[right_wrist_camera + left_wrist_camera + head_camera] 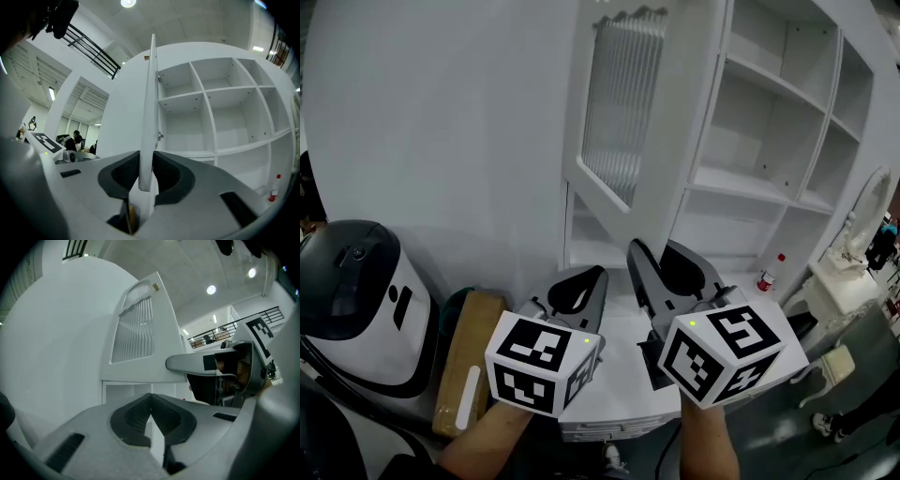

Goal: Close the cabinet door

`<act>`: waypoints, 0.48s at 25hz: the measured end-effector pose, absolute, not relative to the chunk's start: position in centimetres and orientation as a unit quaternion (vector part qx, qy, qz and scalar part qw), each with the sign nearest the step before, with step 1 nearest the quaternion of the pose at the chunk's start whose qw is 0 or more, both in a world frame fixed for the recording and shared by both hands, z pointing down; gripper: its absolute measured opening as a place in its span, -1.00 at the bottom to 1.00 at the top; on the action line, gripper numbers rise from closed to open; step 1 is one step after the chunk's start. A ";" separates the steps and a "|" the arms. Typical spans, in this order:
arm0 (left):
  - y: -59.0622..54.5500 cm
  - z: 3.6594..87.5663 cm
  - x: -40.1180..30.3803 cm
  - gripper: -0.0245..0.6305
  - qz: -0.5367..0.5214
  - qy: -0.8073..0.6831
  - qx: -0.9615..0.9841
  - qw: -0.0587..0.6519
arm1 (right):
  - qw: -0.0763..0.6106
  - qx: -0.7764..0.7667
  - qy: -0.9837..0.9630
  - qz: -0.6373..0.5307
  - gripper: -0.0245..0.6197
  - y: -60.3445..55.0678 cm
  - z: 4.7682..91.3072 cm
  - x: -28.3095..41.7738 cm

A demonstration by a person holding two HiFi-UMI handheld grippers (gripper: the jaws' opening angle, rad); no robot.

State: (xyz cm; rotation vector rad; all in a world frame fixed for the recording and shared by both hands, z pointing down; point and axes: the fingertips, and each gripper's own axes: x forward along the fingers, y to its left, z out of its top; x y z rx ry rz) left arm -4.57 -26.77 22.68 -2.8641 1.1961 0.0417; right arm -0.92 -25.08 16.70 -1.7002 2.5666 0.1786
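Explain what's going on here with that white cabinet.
A person holds a gripper in each hand before a white cabinet whose door stands open. The right gripper has the door's edge between its jaws, which seem to pinch it. The left gripper is shut and empty beside it. The door is not yet closed.

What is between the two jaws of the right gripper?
The lower free edge of the cabinet door; the right gripper view shows it clamped there.
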 end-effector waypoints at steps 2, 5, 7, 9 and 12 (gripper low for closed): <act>-27.0 22.4 -3.8 -0.89 0.014 0.387 -0.922 0.024 | 0.029 -0.548 0.834 0.059 -0.67 -25.3 16.7 -0.2; -27.6 22.2 -2.6 -0.89 0.015 0.392 -0.920 0.026 | 0.030 -0.541 0.839 0.057 -0.68 -25.7 16.7 1.0; -27.9 22.2 -1.7 -0.89 0.013 0.393 -0.919 0.026 | 0.031 -0.537 0.841 0.055 -0.68 -26.0 16.7 1.9; -28.3 22.3 -0.7 -0.89 0.011 0.393 -0.919 0.027 | 0.031 -0.534 0.843 0.052 -0.69 -26.4 16.7 2.8; -29.0 22.1 0.7 -0.89 0.010 0.395 -0.918 0.027 | 0.031 -0.529 0.847 0.049 -0.69 -27.0 16.7 4.2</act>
